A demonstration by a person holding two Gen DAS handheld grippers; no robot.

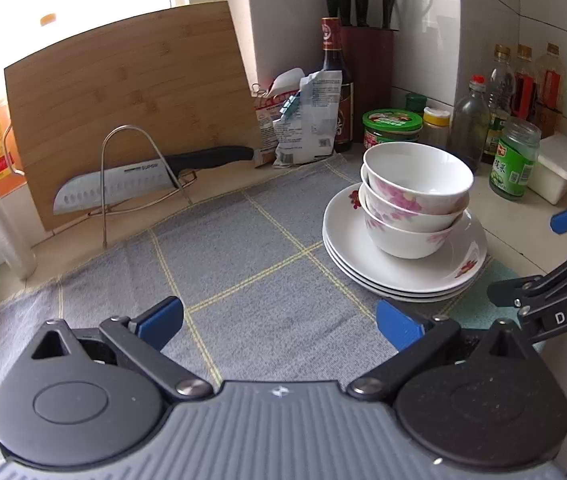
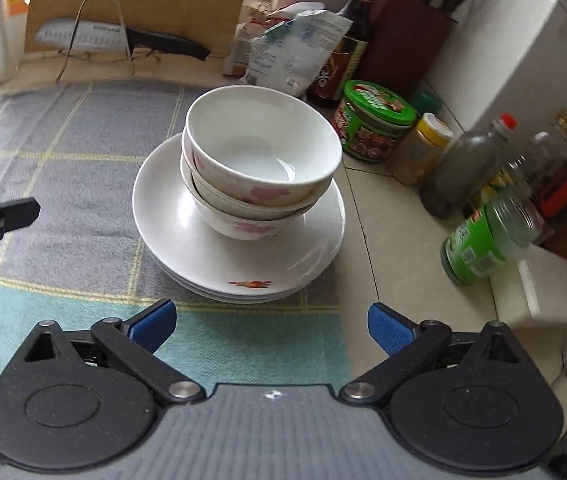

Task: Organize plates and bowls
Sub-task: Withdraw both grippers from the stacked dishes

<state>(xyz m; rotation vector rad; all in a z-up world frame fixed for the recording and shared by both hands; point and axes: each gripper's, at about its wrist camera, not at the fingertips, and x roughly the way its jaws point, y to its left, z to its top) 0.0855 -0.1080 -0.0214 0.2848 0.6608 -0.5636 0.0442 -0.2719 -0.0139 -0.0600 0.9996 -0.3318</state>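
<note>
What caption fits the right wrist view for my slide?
Three nested floral bowls on stacked white plates on a checked cloth; right gripper open and empty in front.

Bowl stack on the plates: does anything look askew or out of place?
Yes. The three bowls sit off-centre on the plates and nest unevenly, the top bowl tilted. Nothing looks spilled or broken. Both grippers, left and right, are open and empty.

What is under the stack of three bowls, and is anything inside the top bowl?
The bowls stand on a stack of white plates, three by their rims, which lies on the checked cloth. The top bowl looks empty. The lower bowls' insides and the lower plates' faces are covered.
</note>
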